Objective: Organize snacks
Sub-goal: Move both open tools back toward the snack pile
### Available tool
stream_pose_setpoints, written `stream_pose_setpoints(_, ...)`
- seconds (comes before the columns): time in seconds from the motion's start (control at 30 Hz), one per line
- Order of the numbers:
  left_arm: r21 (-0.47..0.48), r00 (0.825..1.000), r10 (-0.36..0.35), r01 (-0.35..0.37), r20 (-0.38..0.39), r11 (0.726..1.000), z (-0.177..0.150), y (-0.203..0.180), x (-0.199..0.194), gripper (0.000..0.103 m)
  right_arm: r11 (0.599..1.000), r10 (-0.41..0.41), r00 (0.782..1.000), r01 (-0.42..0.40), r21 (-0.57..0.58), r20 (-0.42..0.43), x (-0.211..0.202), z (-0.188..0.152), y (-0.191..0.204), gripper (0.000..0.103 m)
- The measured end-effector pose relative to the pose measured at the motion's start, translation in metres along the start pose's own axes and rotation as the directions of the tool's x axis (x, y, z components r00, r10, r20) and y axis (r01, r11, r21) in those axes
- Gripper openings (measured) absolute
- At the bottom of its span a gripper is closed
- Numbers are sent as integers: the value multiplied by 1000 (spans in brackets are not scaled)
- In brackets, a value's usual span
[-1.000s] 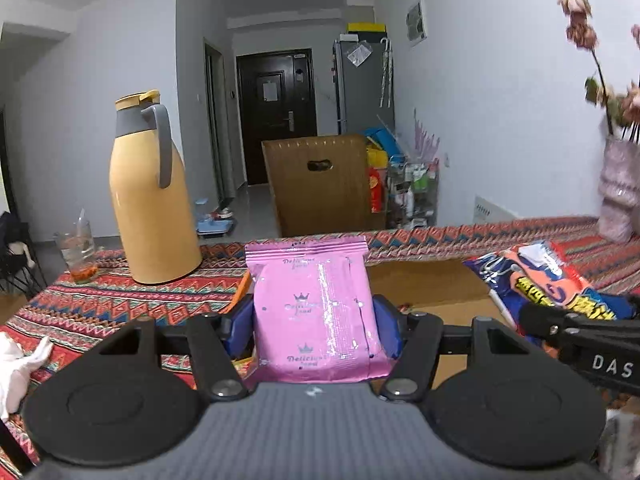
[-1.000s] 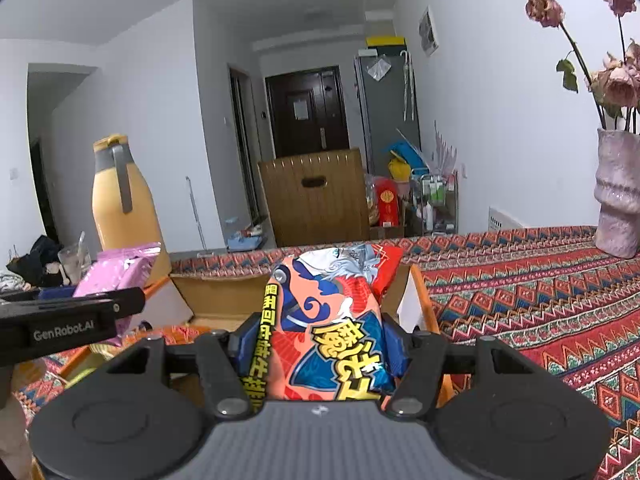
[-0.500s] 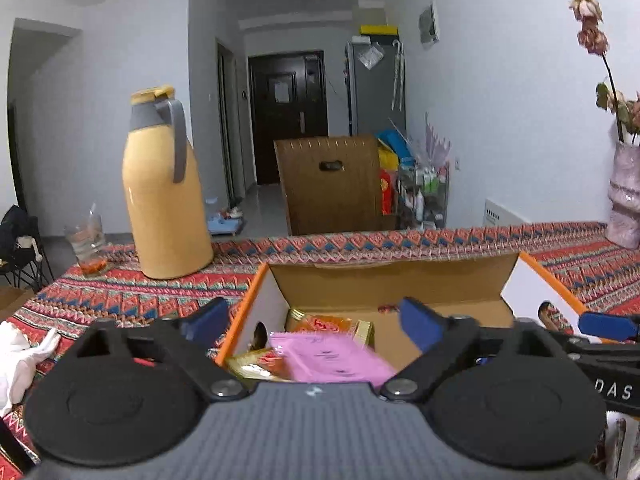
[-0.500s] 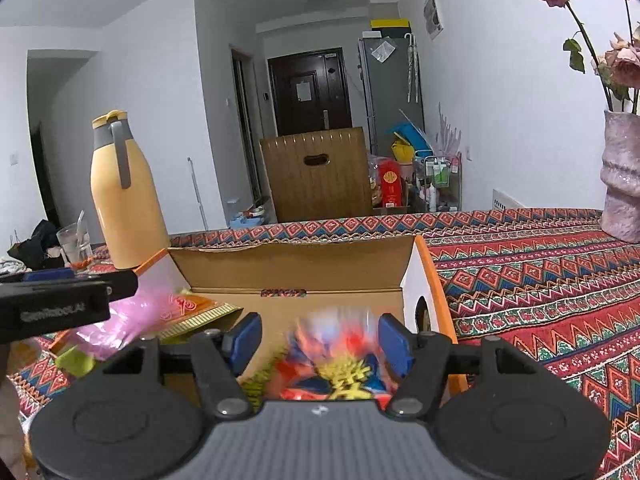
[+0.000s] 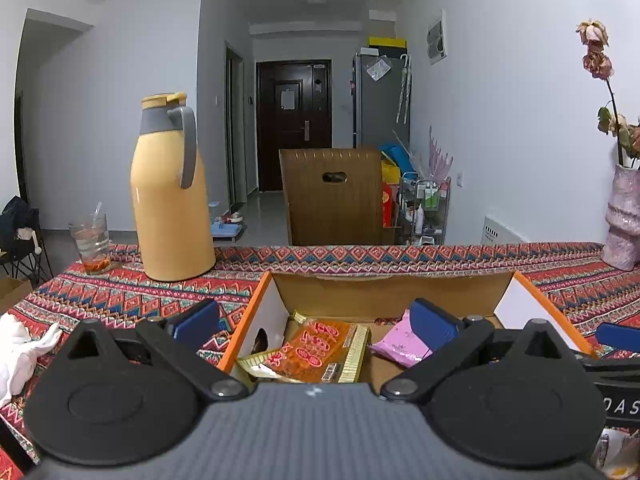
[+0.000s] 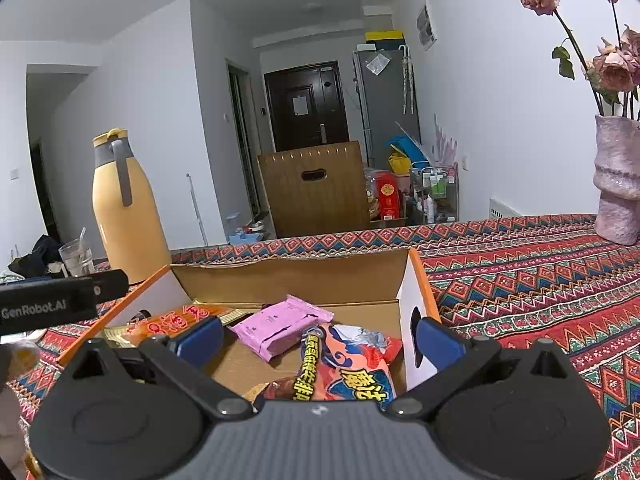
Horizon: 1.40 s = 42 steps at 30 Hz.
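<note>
An open cardboard box [image 5: 392, 292] with orange edges sits on the table right in front of both grippers. My left gripper [image 5: 315, 320] hovers over its left end, jaws opening wide, nothing between the pads. Below it lie an orange-red packet [image 5: 316, 350] and a pink packet [image 5: 396, 346]. My right gripper [image 6: 319, 338] hangs over the right end of the box [image 6: 296, 280], jaws also opening, nothing pressed. A red and blue snack bag [image 6: 352, 372] lies under it, beside the pink packet [image 6: 280, 326].
A yellow thermos jug [image 5: 170, 200] and a glass [image 5: 90, 244] stand at the back left on the patterned tablecloth [image 6: 540, 288]. A pink vase [image 6: 616, 184] with dried roses stands at the far right. A white cloth [image 5: 16, 348] lies at the left edge.
Both grippers have opened. The pink packet dropped from the left one into the box, and the red and blue bag dropped from the right one into the box.
</note>
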State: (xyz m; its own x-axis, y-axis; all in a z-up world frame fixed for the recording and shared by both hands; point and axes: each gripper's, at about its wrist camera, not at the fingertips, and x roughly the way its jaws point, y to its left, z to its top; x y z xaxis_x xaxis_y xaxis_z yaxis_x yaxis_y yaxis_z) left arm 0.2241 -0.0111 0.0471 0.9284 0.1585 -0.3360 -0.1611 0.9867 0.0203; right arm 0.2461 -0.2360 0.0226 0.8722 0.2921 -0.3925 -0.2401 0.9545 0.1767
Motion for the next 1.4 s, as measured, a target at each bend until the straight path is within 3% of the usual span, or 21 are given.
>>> stream_pose_setpoints(0.37,-8,999,-3,4,45,1000,19,12,-41,103,999,27,997,-24,-39,69,-39,22,15,103)
stream_pose_setpoints(0.67,24,998,-5,4,64,1000,10,36,-89,103,997,45,996,-39,-74,78,-85,19,28,103)
stream_pose_setpoints(1.13,45,1000,-8,9,-21,999,-51,72,-135,103,993,57,998,-57,-103,3,-138,-34,41,103)
stream_pose_setpoints(1.4,33,997,-16,19,-78,999,-88,81,-137,103,994,62,992,-71,-86,-106,-146,-76,42,103)
